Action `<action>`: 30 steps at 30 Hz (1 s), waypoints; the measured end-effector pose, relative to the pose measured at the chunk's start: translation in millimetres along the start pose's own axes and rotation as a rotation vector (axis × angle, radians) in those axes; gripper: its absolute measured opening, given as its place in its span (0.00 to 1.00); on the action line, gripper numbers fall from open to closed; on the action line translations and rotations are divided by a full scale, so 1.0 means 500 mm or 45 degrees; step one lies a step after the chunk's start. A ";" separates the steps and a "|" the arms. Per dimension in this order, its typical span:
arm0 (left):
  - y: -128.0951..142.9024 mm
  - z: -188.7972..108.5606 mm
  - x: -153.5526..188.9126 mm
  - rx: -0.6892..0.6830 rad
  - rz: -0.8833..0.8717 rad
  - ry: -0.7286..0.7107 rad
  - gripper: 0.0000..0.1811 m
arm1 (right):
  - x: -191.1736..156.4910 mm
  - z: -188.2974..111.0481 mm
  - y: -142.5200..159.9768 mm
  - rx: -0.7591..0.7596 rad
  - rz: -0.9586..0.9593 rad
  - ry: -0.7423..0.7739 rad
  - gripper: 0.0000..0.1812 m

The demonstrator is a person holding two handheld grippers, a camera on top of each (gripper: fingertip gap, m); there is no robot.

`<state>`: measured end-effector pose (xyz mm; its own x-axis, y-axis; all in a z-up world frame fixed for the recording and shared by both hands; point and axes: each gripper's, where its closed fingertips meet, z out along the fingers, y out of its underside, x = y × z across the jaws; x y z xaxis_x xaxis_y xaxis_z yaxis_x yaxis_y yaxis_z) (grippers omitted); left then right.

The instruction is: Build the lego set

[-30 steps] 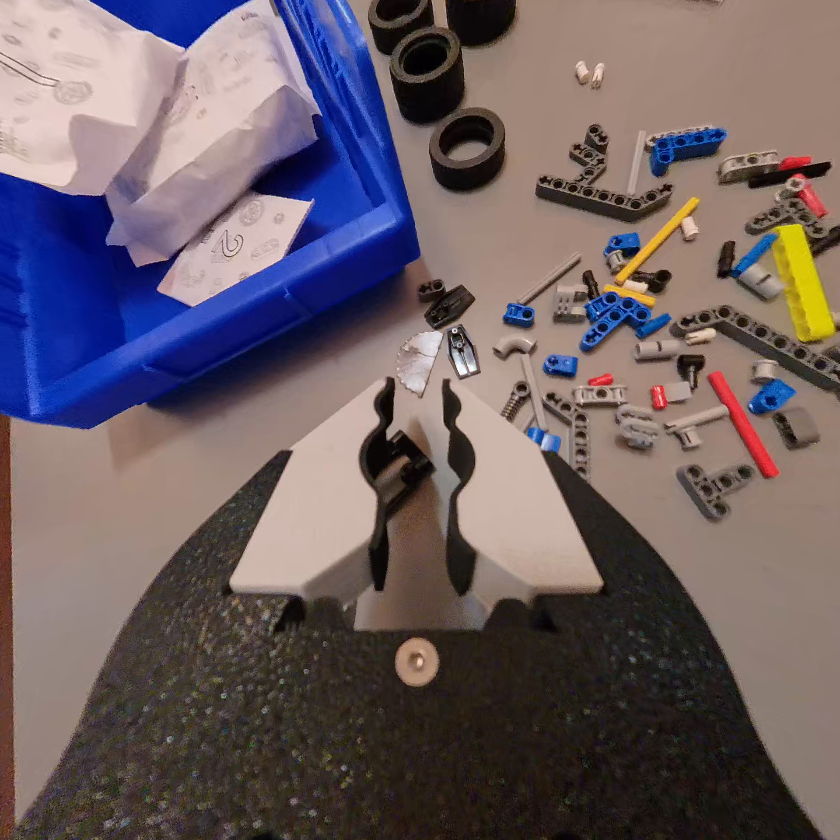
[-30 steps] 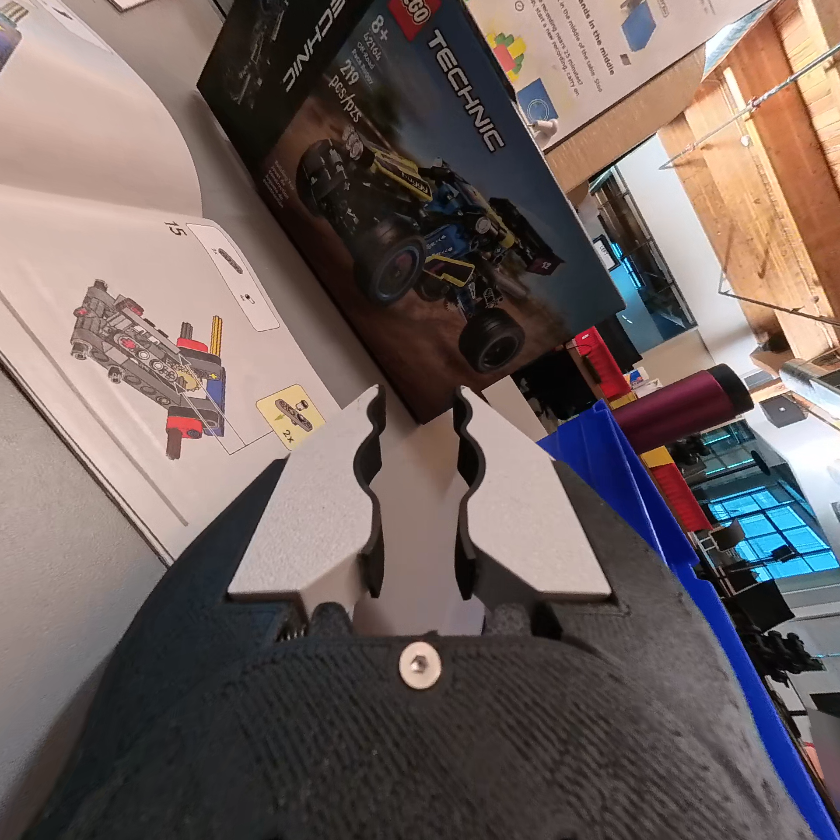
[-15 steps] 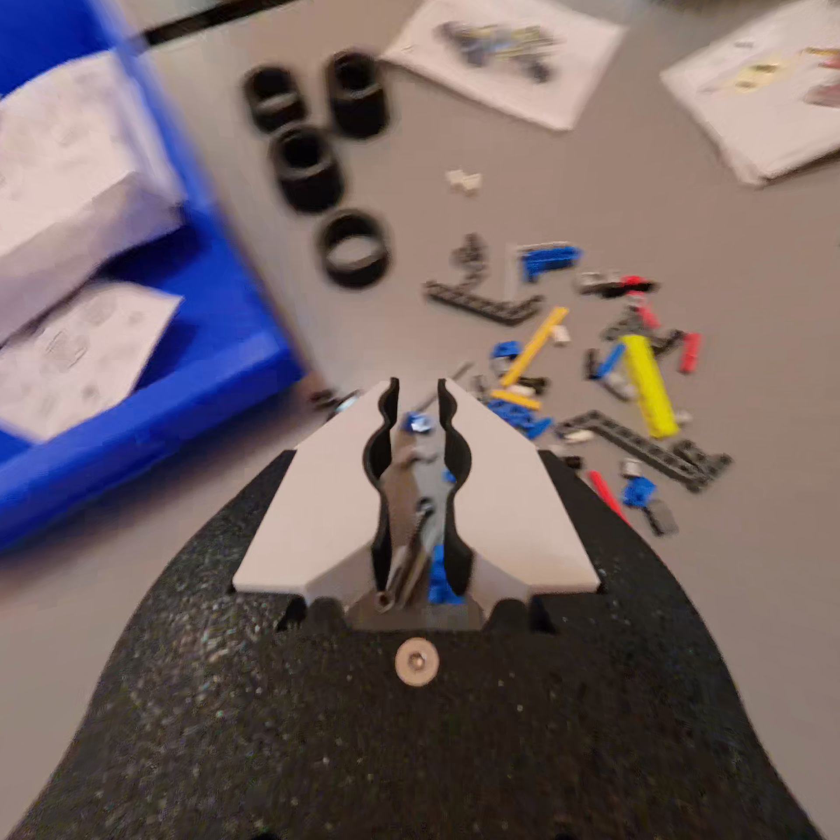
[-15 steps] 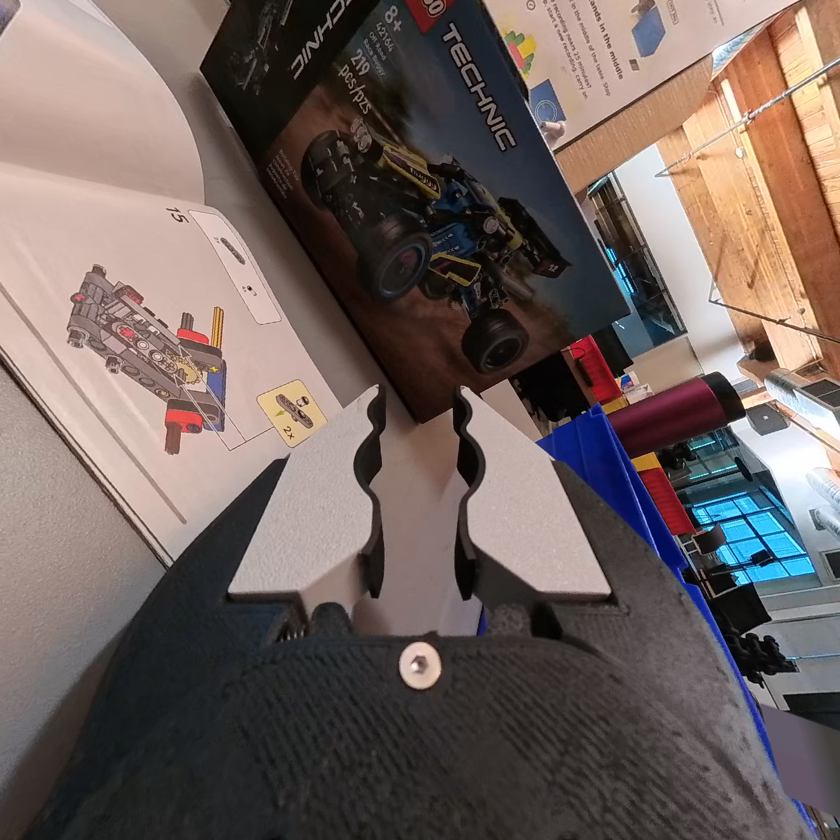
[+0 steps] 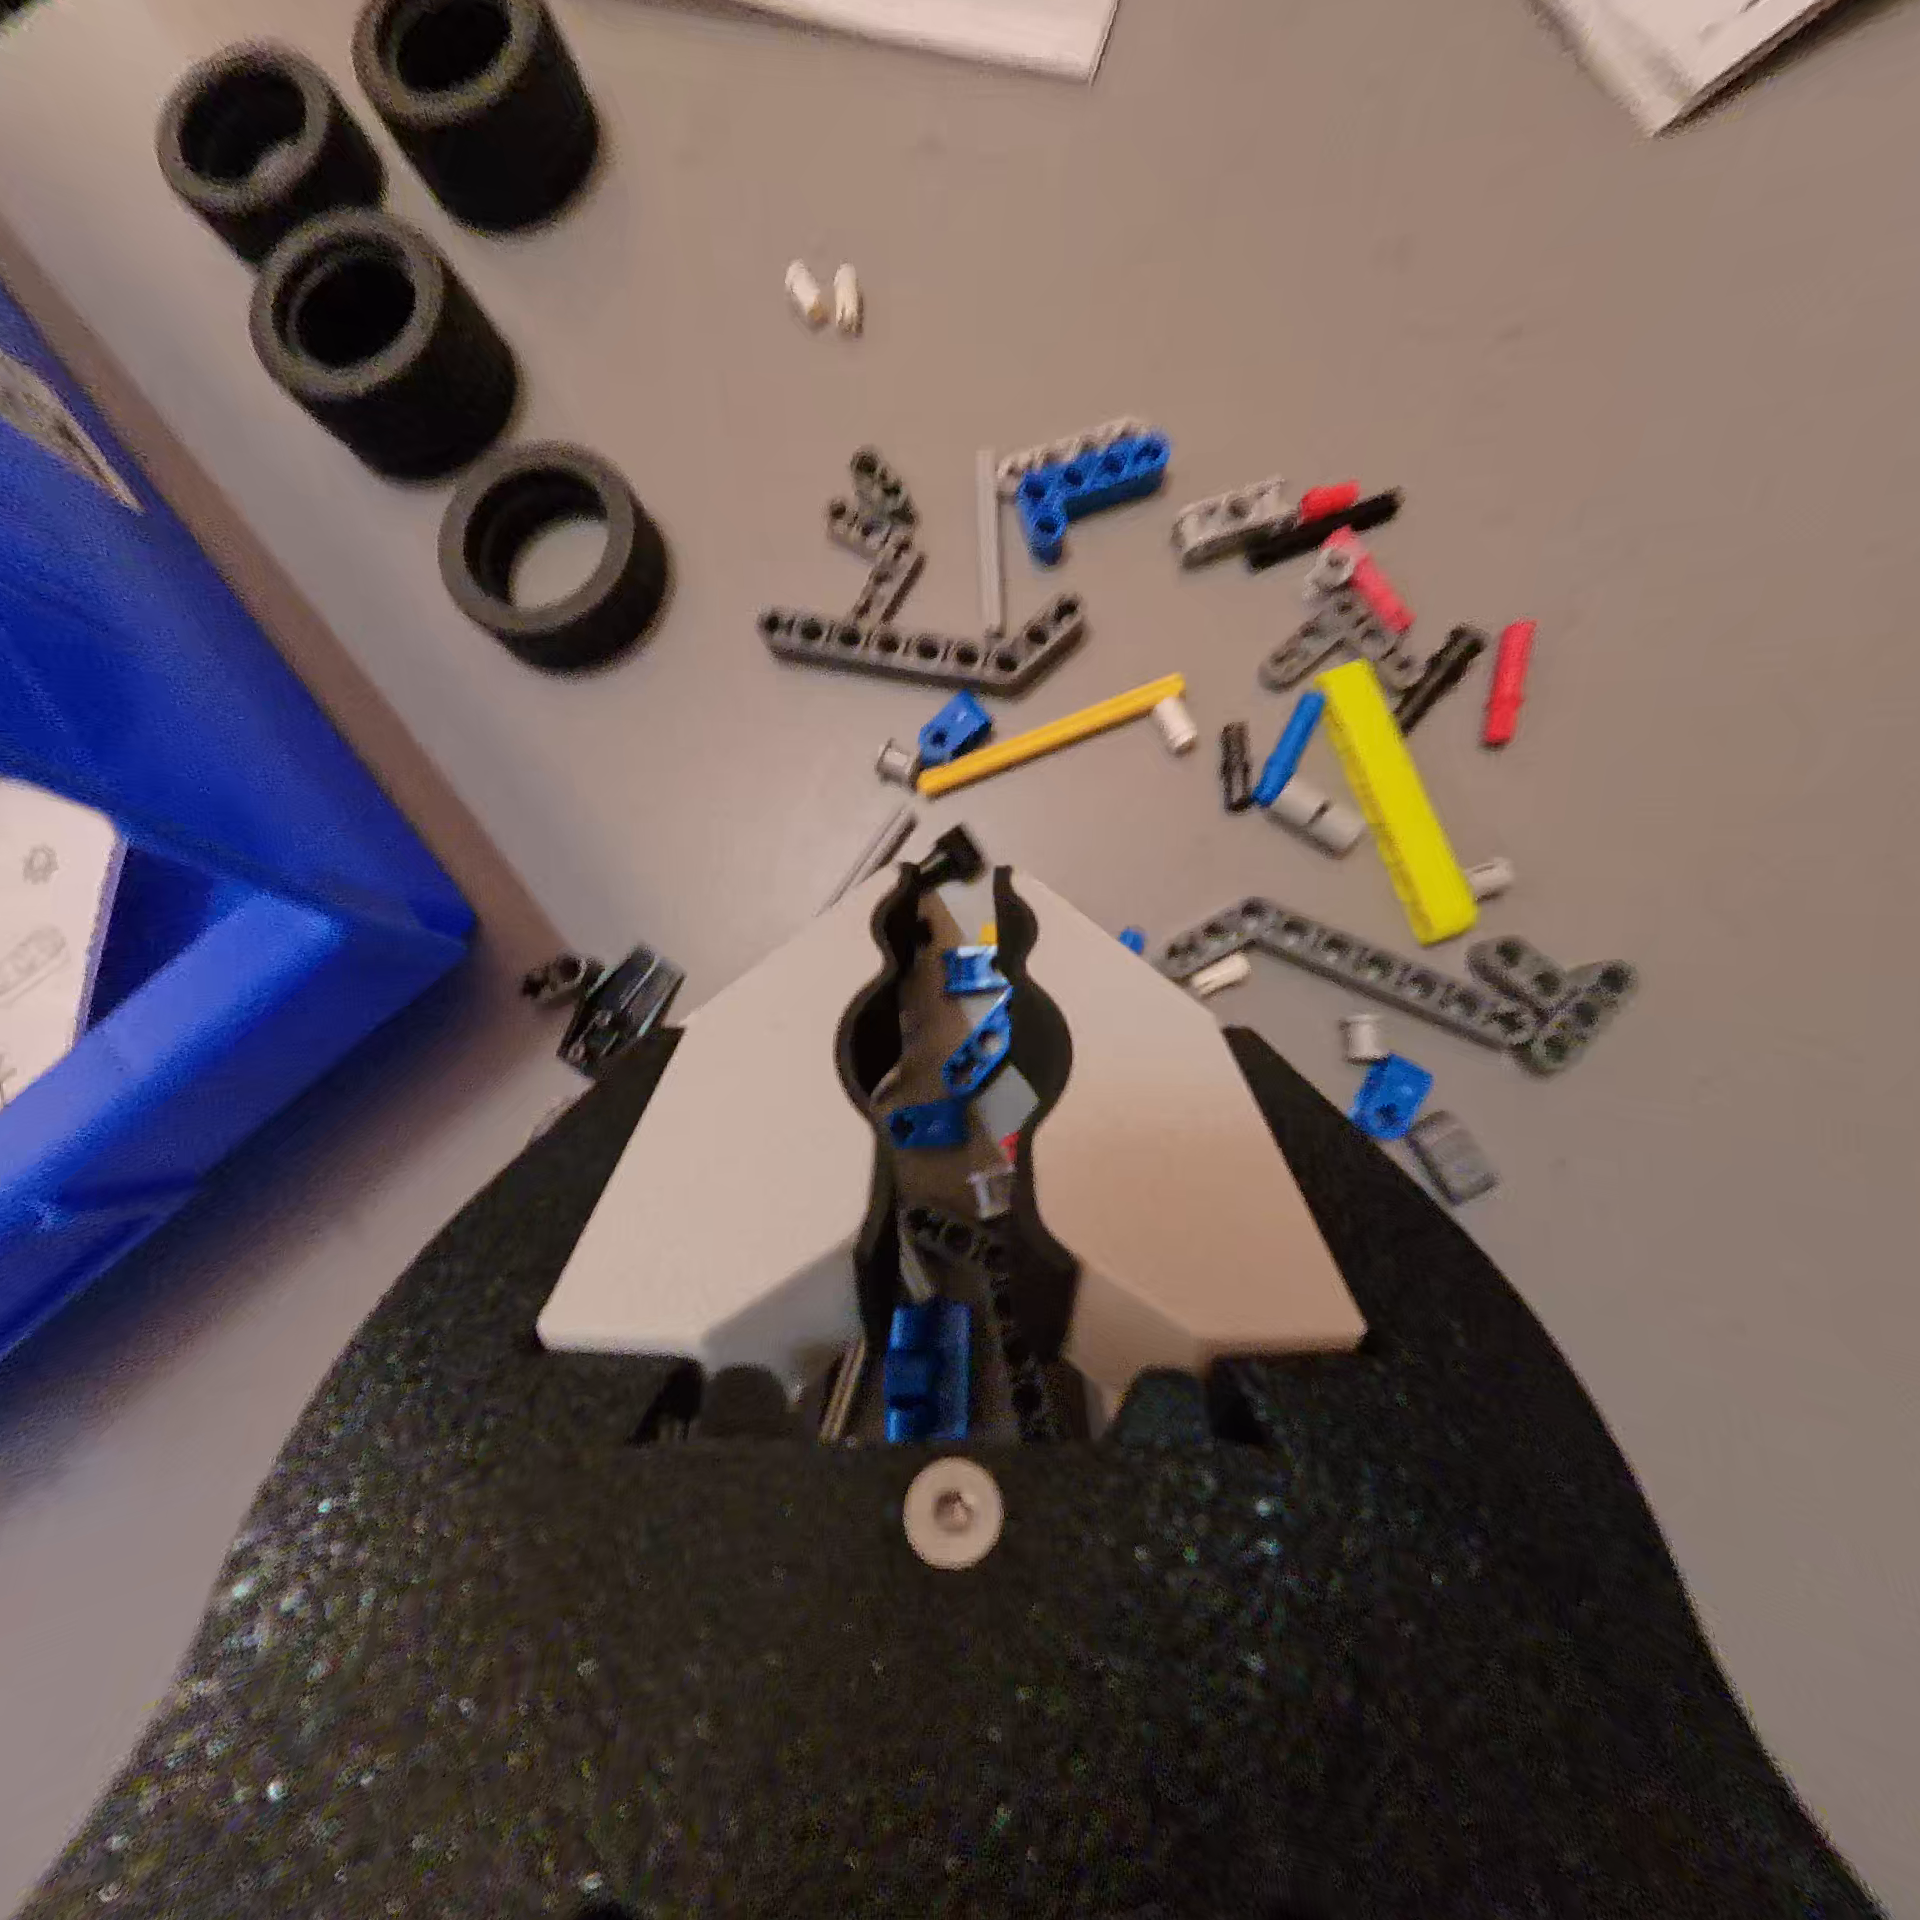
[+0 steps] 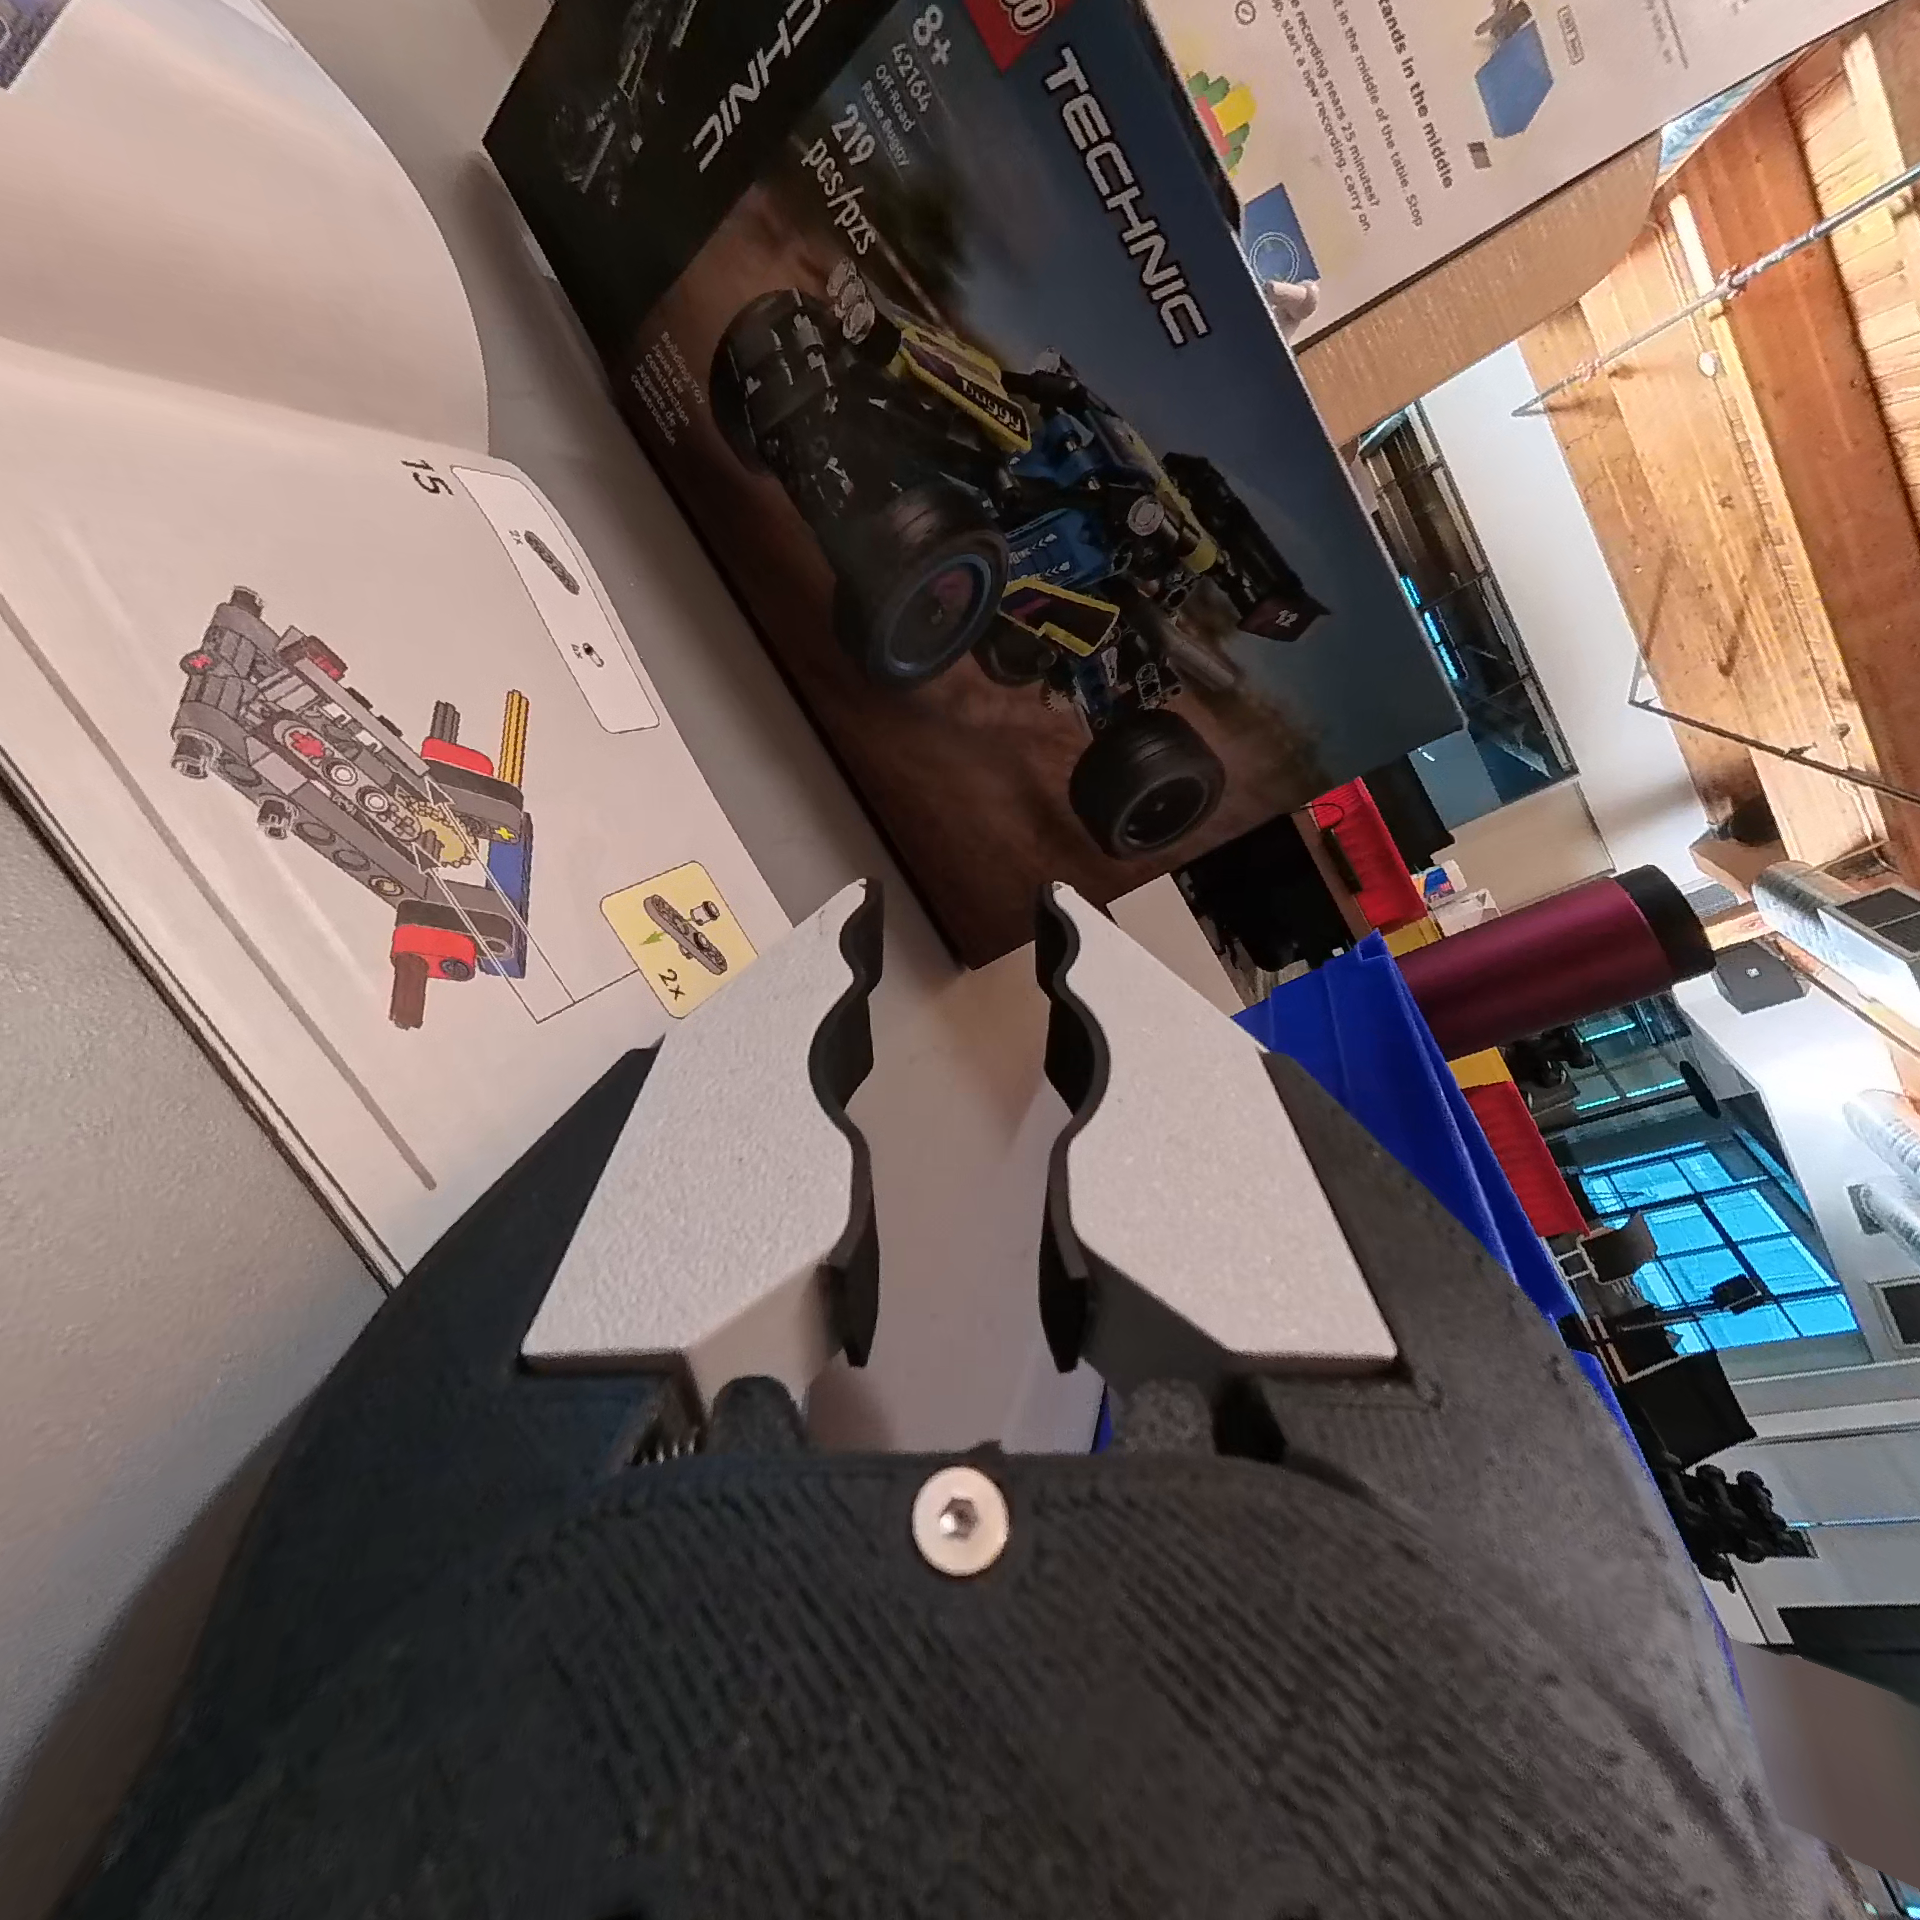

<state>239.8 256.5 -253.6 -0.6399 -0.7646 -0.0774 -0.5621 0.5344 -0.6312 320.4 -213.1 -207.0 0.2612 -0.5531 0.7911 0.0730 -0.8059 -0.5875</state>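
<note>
Four black tyres (image 5: 551, 556), two white pins (image 5: 824, 295).

The right gripper (image 6: 956, 925) has its fingers parted with nothing between them. Ahead to the left lies the open instruction booklet (image 6: 343, 665) on the grey table (image 6: 125, 1195). The set box (image 6: 997, 436) stands beyond it. A blue bin (image 6: 1392, 1070) sits to the right.
</note>
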 end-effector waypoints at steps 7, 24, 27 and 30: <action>-0.083 0.023 0.118 0.093 0.346 0.190 0.08 | -0.002 0.001 0.000 -0.001 -0.005 -0.005 0.15; -0.040 -0.032 0.068 0.035 0.203 0.132 0.06 | -0.003 -0.001 -0.002 0.019 0.010 -0.019 0.14; 0.026 -0.060 0.060 -0.059 0.239 0.101 0.08 | -0.004 0.000 -0.001 0.014 0.006 -0.022 0.14; 0.036 -0.068 0.102 0.001 0.293 0.160 0.07 | -0.005 0.001 -0.001 0.011 0.001 -0.023 0.14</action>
<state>179.3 239.5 -242.5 -0.8110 -0.5722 -0.1222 -0.3942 0.6887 -0.6086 320.1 -211.5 -208.8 0.2786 -0.5496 0.7876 0.0810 -0.8037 -0.5895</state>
